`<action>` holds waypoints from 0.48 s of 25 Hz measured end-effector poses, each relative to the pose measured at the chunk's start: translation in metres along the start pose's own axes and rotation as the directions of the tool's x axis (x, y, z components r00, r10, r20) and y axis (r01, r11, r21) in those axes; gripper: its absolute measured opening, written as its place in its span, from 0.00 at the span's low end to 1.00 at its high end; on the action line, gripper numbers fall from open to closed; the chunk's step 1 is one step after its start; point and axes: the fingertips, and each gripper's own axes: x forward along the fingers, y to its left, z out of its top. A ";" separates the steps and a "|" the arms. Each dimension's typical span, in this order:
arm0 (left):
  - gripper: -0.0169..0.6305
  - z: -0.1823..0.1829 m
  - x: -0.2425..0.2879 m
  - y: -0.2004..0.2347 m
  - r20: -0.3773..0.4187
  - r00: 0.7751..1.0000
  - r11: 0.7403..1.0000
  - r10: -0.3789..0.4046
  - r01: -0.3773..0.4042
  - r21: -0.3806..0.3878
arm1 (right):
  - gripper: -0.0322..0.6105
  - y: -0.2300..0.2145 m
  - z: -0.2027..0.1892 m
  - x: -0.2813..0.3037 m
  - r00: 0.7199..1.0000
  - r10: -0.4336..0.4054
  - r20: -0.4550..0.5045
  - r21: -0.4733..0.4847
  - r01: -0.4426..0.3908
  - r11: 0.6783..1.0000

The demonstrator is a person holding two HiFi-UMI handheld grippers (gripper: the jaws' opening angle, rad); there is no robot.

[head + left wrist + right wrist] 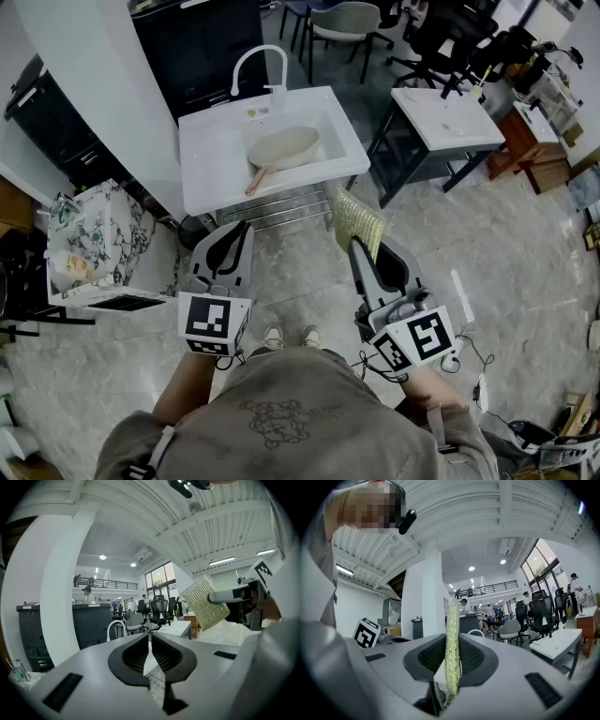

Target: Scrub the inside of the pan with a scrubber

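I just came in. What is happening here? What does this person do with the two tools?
A person stands a little back from a white sink, with a gripper in each hand. The right gripper is shut on a yellow-green scrubber. The left gripper is shut and empty. The pan lies in the sink basin, untouched, so the scrubbing has not yet begun.

Beige pan (283, 147), wooden handle, lying in sink (330, 127); yellow-green mesh scrubber (359, 221) clamped in right tool (360, 247).
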 end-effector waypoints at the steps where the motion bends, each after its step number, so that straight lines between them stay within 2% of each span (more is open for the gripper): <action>1: 0.08 0.000 0.001 -0.002 -0.004 1.000 1.000 0.001 -0.001 0.003 | 0.17 -0.002 0.000 -0.001 1.000 0.002 0.000 0.001 -0.002 1.000; 12: 0.08 0.006 0.004 -0.011 -0.010 1.000 0.999 0.021 -0.020 0.026 | 0.17 -0.020 0.003 -0.007 1.000 0.007 0.026 0.049 -0.008 0.999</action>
